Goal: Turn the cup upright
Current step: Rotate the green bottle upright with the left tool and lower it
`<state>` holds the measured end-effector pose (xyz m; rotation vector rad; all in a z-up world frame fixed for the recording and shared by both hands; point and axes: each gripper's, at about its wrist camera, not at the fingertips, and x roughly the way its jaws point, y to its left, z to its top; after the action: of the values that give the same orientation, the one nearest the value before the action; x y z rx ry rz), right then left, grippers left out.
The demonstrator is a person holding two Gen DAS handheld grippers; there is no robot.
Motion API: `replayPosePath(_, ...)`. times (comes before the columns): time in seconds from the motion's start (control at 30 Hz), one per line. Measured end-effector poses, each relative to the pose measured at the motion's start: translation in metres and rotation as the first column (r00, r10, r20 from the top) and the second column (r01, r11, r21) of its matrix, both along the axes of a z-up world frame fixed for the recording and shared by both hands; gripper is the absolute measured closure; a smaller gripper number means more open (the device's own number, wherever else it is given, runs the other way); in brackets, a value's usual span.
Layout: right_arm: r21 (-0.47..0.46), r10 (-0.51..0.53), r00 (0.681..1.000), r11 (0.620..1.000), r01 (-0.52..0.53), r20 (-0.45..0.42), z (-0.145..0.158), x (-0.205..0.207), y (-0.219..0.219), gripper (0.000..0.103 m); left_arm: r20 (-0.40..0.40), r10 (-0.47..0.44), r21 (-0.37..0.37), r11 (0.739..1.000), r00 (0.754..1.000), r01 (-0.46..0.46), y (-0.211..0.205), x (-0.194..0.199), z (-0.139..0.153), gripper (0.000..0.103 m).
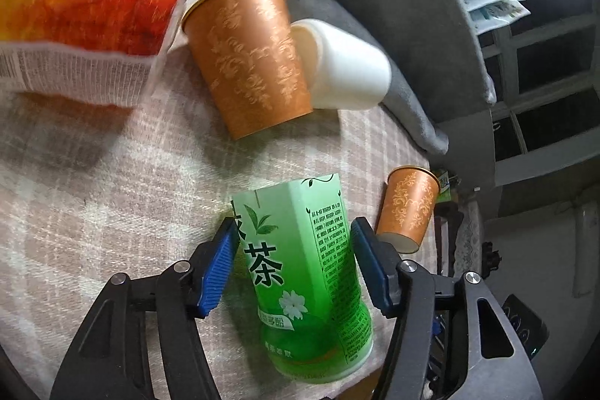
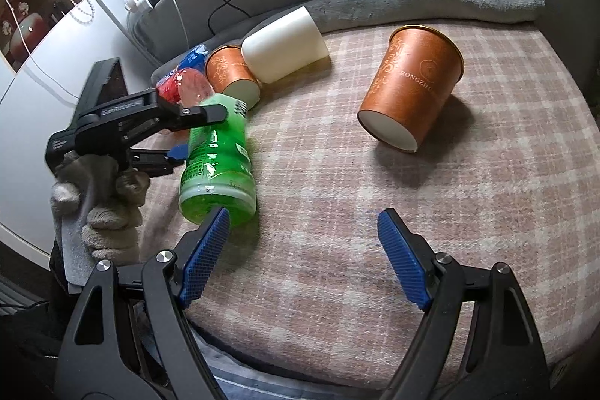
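A green tea cup (image 1: 303, 272) lies tilted on the checked cloth, also seen in the right wrist view (image 2: 217, 164). My left gripper (image 1: 294, 265) straddles it with the blue pads close to its sides; a small gap shows at each pad, so it is open around the cup. The left gripper also shows in the right wrist view (image 2: 187, 134). My right gripper (image 2: 303, 257) is open and empty over bare cloth, just right of the green cup's base. An orange paper cup (image 2: 410, 89) lies on its side beyond it, also in the left wrist view (image 1: 408, 208).
A second orange cup (image 1: 247, 55) and a white cup (image 1: 345, 62) lie on their sides together at the far edge. A red snack bag (image 1: 86, 10) lies beside them. A grey blanket (image 2: 412, 2) rims the round checked table (image 2: 375, 212). Cables hang behind at left.
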<state>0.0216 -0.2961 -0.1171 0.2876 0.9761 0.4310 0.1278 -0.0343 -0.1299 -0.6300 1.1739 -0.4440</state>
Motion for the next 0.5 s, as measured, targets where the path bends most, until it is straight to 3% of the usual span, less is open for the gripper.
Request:
replayPosePath(0.27,0.004,-0.018,1.0,1.0,0.018,0.018,0.002,-0.001,-0.002,0.019,0.19,-0.039,0.141,0.99,0.981,0.012,-0.012,-0.016,0.033,0.043)
replayPosePath(0.5,-0.002,-0.028,0.999,1.0,0.028,0.034,0.005,-0.003,-0.002,0.019,0.285,-0.06,0.24,0.971,0.957,-0.011,-0.021,-0.02,0.044,0.043)
